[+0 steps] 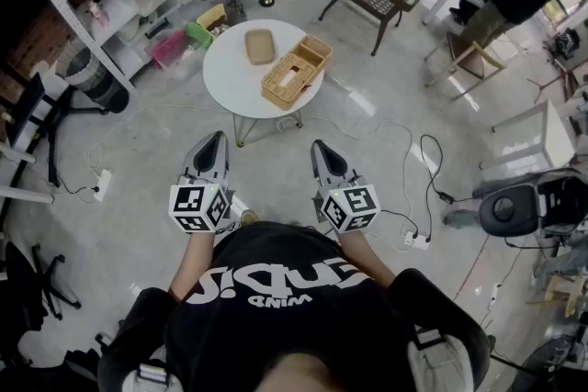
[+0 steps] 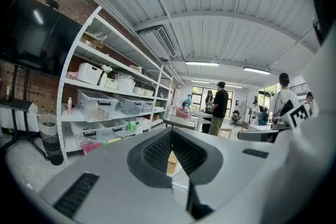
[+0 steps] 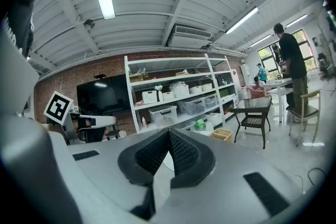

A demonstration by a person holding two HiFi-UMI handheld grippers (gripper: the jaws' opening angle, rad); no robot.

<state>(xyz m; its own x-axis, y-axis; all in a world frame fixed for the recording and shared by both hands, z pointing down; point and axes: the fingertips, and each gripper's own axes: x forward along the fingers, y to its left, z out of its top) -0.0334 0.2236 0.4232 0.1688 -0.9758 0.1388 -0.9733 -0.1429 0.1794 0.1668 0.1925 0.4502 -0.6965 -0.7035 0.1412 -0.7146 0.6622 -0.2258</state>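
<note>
Both claws, the left claw (image 1: 213, 144) and the right claw (image 1: 323, 150), are closed on nothing and held side by side, well short of the round white bench (image 1: 225, 76). On it stand a rectangular woven wicker basket (image 1: 275, 95) and, just beside it, a small oval wicker tray (image 1: 260, 46). Reaching either would call for stepping nearer and parting the jaws first.

Basket (image 1: 296, 72) on round table (image 1: 230, 80), tray (image 1: 260, 46) left of it

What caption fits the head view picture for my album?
Both shut, the left gripper and right gripper point toward a round white table bearing a wicker basket and tray.
</note>
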